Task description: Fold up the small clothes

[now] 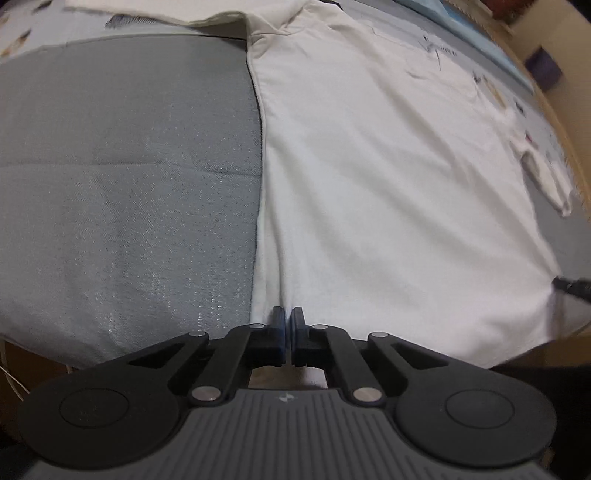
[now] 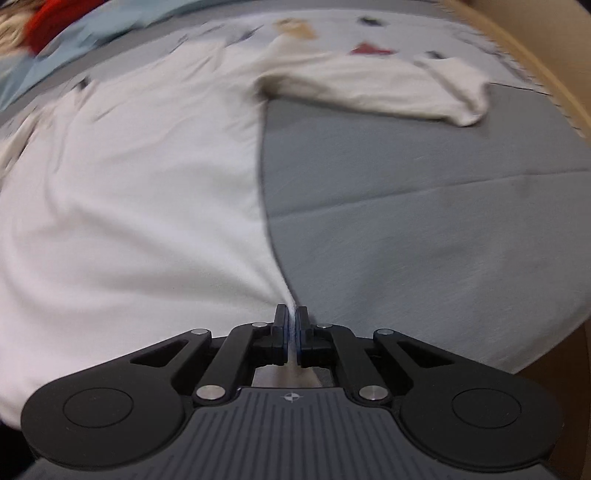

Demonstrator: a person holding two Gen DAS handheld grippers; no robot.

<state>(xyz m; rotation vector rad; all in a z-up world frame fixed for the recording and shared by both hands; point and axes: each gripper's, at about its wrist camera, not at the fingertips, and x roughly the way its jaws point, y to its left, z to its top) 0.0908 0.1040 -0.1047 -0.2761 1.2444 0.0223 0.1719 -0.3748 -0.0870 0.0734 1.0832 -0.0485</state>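
A white long-sleeved shirt [image 1: 388,177] lies spread on a grey mat [image 1: 122,192]. My left gripper [image 1: 288,314] is shut on the shirt's bottom hem near its left corner. In the right wrist view the same white shirt [image 2: 129,206] fills the left half, with one sleeve [image 2: 388,88] stretched out to the right at the far end. My right gripper [image 2: 291,312] is shut on the shirt's other bottom corner, and the cloth pulls up into a peak at the jaws. A dark tip of the right gripper [image 1: 572,286] shows at the left wrist view's right edge.
The grey mat [image 2: 424,206] lies on a patterned light sheet [image 2: 369,33]. A wooden edge [image 2: 554,62] runs along the far right. A light blue cloth [image 2: 92,33] and something red [image 2: 48,18] lie at the far left corner.
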